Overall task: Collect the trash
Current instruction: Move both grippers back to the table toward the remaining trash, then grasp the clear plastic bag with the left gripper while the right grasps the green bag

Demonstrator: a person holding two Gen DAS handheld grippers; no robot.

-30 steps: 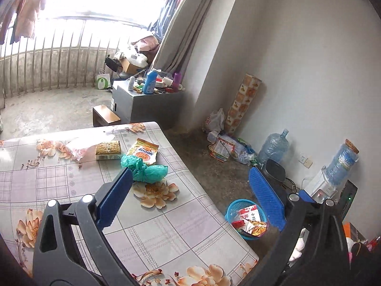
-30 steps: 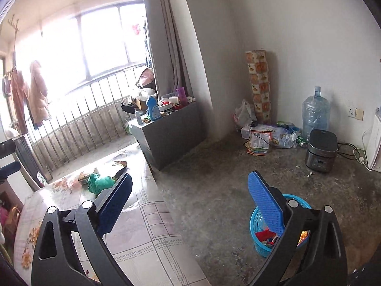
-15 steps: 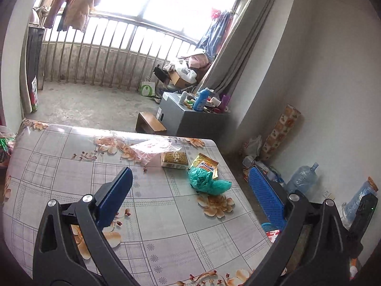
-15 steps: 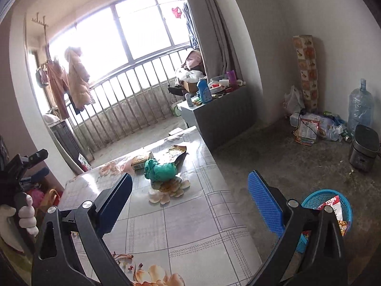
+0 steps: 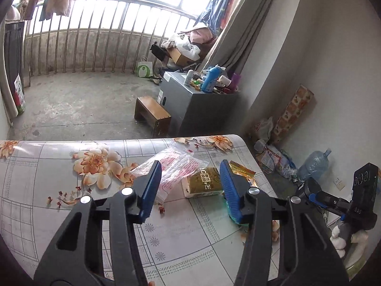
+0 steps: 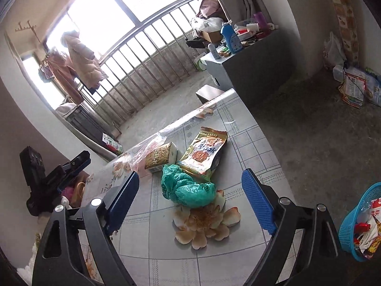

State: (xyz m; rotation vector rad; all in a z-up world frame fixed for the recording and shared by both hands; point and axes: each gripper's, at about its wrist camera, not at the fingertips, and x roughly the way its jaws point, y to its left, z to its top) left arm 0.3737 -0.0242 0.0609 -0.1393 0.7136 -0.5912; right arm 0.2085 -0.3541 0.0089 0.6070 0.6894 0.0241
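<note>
Trash lies on the flowered table point(image 5: 59, 202). A gold box point(image 5: 202, 184) sits between the open fingers of my left gripper point(image 5: 190, 186), with clear plastic bags point(image 5: 173, 166) to its left and a snack packet point(image 5: 240, 170) behind the right finger. My right gripper point(image 6: 190, 195) is open above a crumpled green bag point(image 6: 188, 189). Beyond the bag lie the orange snack packet point(image 6: 204, 152) and the gold box point(image 6: 159, 157). Both grippers are empty.
A blue basket point(image 6: 359, 224) with wrappers stands on the floor right of the table. A grey cabinet point(image 5: 197, 109) with bottles, a wooden stool point(image 5: 152, 115) and water jugs point(image 5: 314, 164) stand beyond the table's far edge.
Both grippers have swung from the basket side toward the trash on the table and come closer to it. The left one now straddles the gold box; the right one hangs over the green bag.
</note>
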